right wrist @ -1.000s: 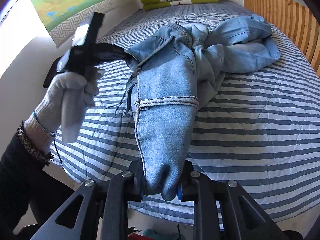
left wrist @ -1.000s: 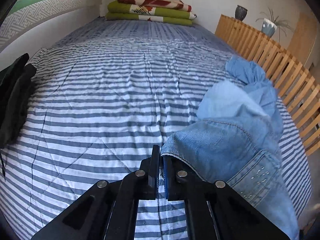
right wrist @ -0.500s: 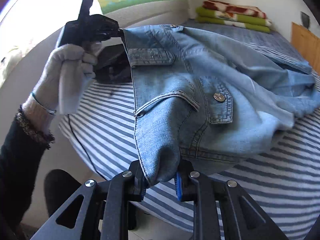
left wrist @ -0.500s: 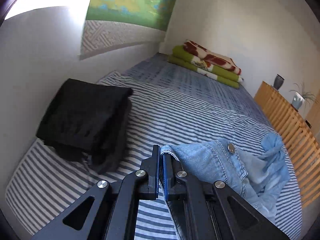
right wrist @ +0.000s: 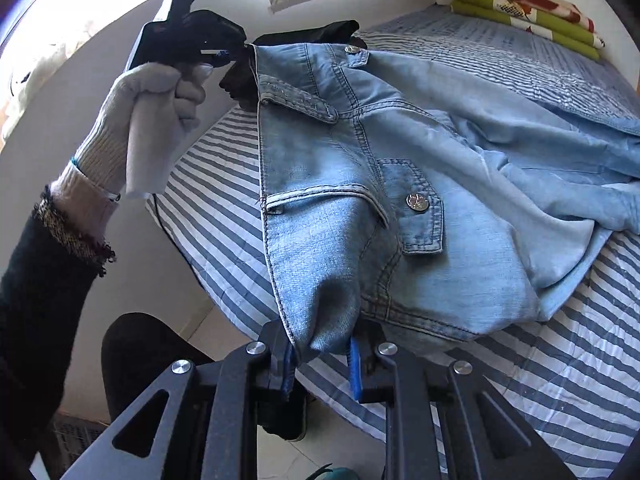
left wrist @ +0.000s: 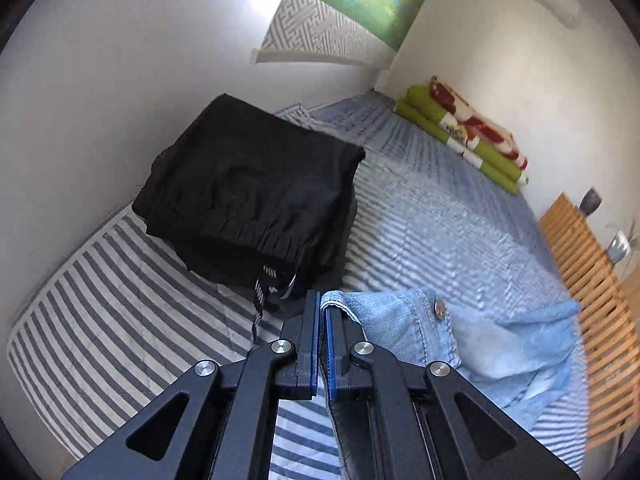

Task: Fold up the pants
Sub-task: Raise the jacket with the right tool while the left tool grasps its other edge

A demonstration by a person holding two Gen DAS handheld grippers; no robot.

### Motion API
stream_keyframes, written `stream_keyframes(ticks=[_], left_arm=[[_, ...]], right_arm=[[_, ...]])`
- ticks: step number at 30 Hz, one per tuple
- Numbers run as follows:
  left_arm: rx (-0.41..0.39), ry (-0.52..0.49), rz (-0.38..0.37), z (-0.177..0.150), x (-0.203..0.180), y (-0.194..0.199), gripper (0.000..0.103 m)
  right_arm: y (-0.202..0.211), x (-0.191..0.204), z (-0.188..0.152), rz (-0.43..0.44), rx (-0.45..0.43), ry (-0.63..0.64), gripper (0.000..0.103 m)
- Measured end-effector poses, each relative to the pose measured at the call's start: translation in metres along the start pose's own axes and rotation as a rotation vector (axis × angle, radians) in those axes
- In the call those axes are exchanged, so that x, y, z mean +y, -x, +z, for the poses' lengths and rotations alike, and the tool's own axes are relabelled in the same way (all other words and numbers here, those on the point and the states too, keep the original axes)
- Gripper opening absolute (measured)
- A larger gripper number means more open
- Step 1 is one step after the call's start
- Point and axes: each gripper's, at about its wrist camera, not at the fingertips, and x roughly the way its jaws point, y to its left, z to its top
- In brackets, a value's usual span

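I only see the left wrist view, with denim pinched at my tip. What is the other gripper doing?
Observer: The right gripper is shut on a bunched fold of the light blue denim jeans.
Operator: Is the edge between both grippers slack?
Observer: No, it runs nearly straight to the left gripper.
Operator: What holds that one?
Observer: A white-gloved hand with a dark sleeve.

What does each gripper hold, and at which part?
Both hold the jeans at the waistband: left gripper at one end, right gripper on bunched denim at the other.
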Motion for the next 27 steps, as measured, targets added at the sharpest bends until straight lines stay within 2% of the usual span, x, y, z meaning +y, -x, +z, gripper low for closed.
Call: stream_keyframes(ticks=[3,6,10,15,18,19,22,25,27], left_arm=[[-0.068,0.033,-0.015,0.010,0.006,0.028,0.002],[-0.168,0.031,0.030,0.025,0.017,0.071,0.002],[-0.254,0.083,0.078,0.046,0.056,0.134,0.002],[-0.409,0.120,0.254,0.068,0.110,0.241,0.002],[-0.491,0.115,0.376,0.077,0.127,0.305,0.002],[-0.495,0.106,0.399,0.079,0.128,0.317,0.002],[-0.437,0.045,0.439,0.086,0.115,0.331,0.002],[-0.395,-0.084,0.478,0.080,0.065,0.300,0.002],[-0.377,-0.154,0.448,0.079,0.017,0.265,0.002]], right_arm=[[0.009,0.022,0.009,0.021,-0.022,0.038,0.018],[0.021,0.051,0.024,0.090,-0.048,0.086,0.018],[0.030,0.106,0.046,0.189,-0.059,0.153,0.018],[0.054,0.195,0.073,0.366,-0.099,0.292,0.017],[0.078,0.238,0.085,0.483,-0.122,0.353,0.016],[0.090,0.248,0.088,0.514,-0.142,0.373,0.015],[0.111,0.240,0.101,0.531,-0.195,0.365,0.014],[0.114,0.196,0.105,0.513,-0.210,0.288,0.013],[0.110,0.160,0.117,0.477,-0.211,0.220,0.013]])
